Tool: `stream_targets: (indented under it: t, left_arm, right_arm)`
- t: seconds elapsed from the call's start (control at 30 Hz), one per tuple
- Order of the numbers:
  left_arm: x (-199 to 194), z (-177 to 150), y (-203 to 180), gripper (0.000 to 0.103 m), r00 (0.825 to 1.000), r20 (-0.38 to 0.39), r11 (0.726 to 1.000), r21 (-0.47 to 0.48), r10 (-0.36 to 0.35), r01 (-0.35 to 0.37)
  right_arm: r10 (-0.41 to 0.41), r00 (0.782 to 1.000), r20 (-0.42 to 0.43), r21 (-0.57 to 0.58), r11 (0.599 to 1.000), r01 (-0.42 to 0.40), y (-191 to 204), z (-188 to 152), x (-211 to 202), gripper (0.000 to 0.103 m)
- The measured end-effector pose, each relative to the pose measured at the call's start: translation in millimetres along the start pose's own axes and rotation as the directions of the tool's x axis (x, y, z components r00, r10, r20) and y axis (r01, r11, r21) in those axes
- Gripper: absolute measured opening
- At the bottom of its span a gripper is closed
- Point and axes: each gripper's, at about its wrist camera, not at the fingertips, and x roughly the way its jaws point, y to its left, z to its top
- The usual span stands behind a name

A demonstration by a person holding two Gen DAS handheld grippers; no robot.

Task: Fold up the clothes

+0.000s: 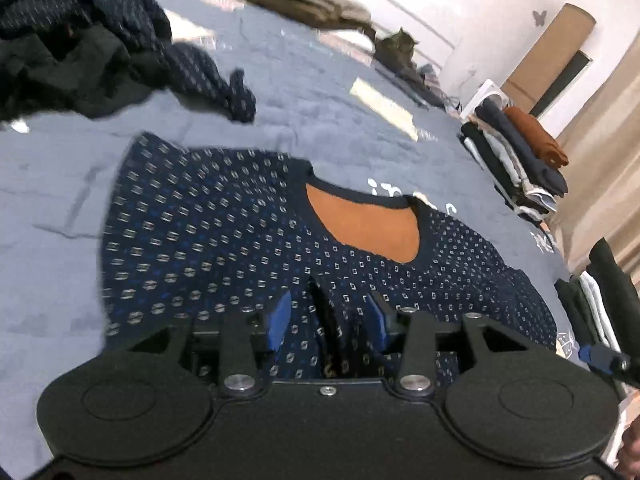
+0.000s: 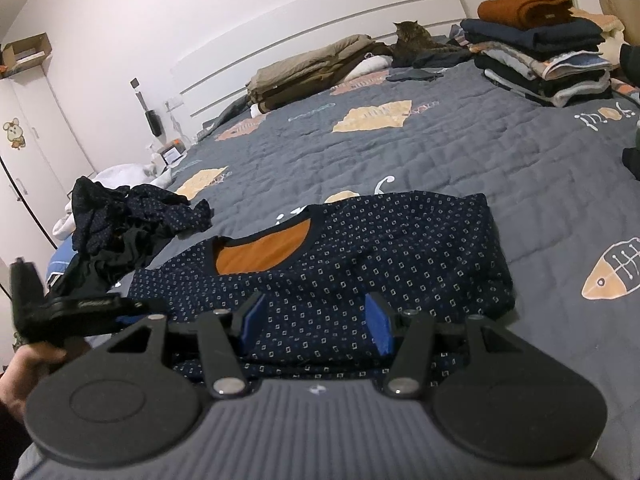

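A navy patterned sweater with an orange lining at its neckline lies flat on the grey quilted bed. My left gripper hovers at its near hem, jaws apart; a raised fold of the fabric lies loosely between the blue pads, which do not press on it. My right gripper stands open over the sweater's near edge, the cloth lying flat beneath its pads. In the right wrist view the left gripper sits at the sweater's left corner, held by a hand.
A heap of unfolded dark clothes lies at the left. Stacks of folded clothes stand at the bed's right side. A cat and a folded beige blanket rest near the headboard.
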Motion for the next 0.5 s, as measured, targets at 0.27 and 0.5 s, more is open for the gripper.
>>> stream_targets:
  t: [0.27, 0.5]
  left_arm:
    - [-10, 14, 0, 0.004, 0.992, 0.118, 0.998, -0.007, -0.055, 0.056]
    - [-53, 47, 17, 0.005, 0.971, 0.233, 0.997, -0.062, 0.048, -0.034]
  right_arm:
    - [-0.003, 1.0, 0.0, 0.006, 1.0, 0.003, -3, 1, 0, 0.054]
    - [-0.017, 1.0, 0.005, 0.013, 1.0, 0.017, -7, 2, 0, 0.054]
